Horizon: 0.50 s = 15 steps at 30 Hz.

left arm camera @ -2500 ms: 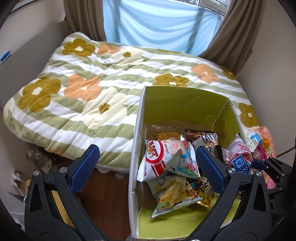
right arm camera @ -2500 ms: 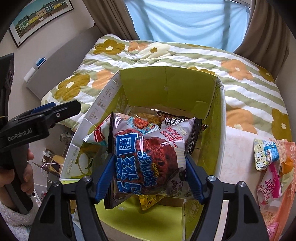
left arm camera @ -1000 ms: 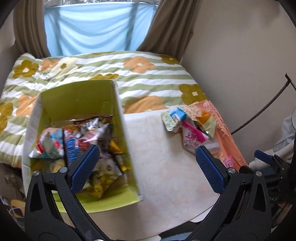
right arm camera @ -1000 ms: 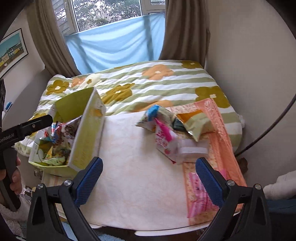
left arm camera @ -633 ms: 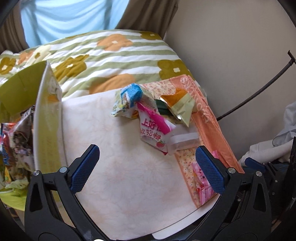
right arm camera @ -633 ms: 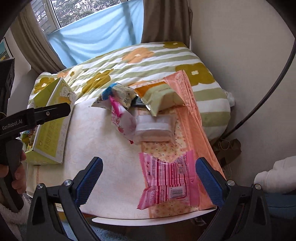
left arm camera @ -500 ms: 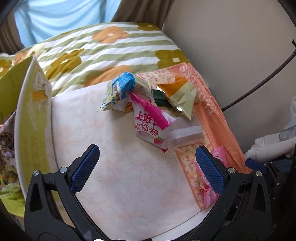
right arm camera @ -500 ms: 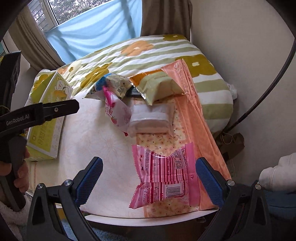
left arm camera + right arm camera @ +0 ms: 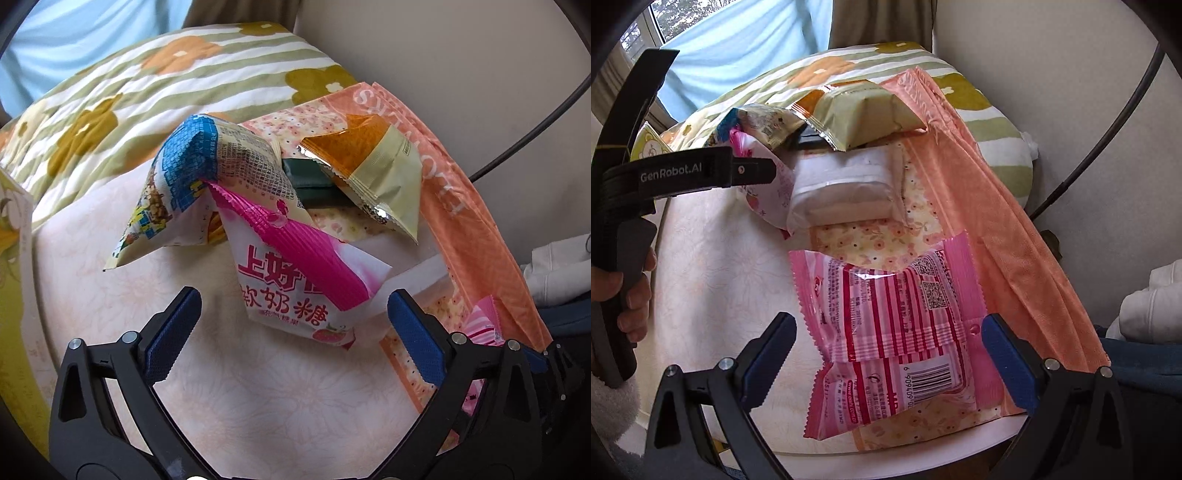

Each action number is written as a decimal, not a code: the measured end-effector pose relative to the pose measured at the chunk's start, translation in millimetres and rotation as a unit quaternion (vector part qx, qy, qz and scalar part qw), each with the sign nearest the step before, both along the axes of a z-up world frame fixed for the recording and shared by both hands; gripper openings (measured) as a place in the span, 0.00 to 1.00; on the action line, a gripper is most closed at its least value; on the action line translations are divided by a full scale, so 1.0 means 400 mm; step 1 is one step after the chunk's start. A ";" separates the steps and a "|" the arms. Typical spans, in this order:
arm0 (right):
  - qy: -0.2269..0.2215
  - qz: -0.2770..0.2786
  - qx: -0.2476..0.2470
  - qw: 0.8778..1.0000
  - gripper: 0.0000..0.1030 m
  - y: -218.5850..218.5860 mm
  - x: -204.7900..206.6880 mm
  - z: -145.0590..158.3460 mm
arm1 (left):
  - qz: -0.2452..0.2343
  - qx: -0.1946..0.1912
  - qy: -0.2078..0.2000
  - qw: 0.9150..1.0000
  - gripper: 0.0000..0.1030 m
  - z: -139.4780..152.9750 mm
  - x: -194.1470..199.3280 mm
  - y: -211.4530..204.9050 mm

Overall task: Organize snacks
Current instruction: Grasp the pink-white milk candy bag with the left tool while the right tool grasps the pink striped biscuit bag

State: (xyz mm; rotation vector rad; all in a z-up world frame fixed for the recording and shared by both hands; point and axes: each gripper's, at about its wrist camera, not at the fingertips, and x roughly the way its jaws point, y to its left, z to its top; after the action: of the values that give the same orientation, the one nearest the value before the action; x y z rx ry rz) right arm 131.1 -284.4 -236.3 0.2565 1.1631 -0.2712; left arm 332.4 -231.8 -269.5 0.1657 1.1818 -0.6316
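Two packets, one ahead of each of your hands

Your left gripper [image 9: 293, 328] has the pink milk-candy bag [image 9: 295, 280] just ahead, long axis slanting across the gap; jaws wide, just been closing, touching nothing; your right gripper [image 9: 886, 350] straddles the pink striped wrapper [image 9: 890, 332] on the surface [image 9: 720, 277], jaws wide, not pressing.

Bedroom at home: floral quilt [image 9: 155, 85], curtains [image 9: 879, 22].

Right tool [image 9: 886, 354] held wide open around a pink striped snack packet [image 9: 886, 332] lying on a pale tabletop [image 9: 720, 280], pads apart from it.
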 end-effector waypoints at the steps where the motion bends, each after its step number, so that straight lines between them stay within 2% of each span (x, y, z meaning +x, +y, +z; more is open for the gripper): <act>1: 0.002 -0.001 -0.001 1.000 0.97 -0.002 0.002 -0.005 | -0.002 -0.001 0.004 1.000 0.90 -0.007 0.004 -0.003; 6: 0.006 -0.018 0.020 1.000 0.97 -0.027 0.003 -0.027 | -0.014 -0.002 0.005 1.000 0.78 -0.023 0.014 -0.024; 9: 0.007 -0.019 0.023 1.000 0.97 -0.032 0.002 -0.037 | -0.015 -0.002 0.009 1.000 0.63 -0.027 0.014 -0.023; 15: 0.007 -0.026 0.041 0.999 0.97 -0.039 0.006 -0.050 | -0.015 -0.006 0.005 1.000 0.50 -0.028 0.014 -0.013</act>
State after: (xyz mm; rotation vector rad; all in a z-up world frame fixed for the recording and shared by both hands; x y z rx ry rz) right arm 133.3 -299.9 -256.4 0.3576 1.1834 -0.2716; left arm 338.2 -236.9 -280.8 0.1705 1.1878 -0.6657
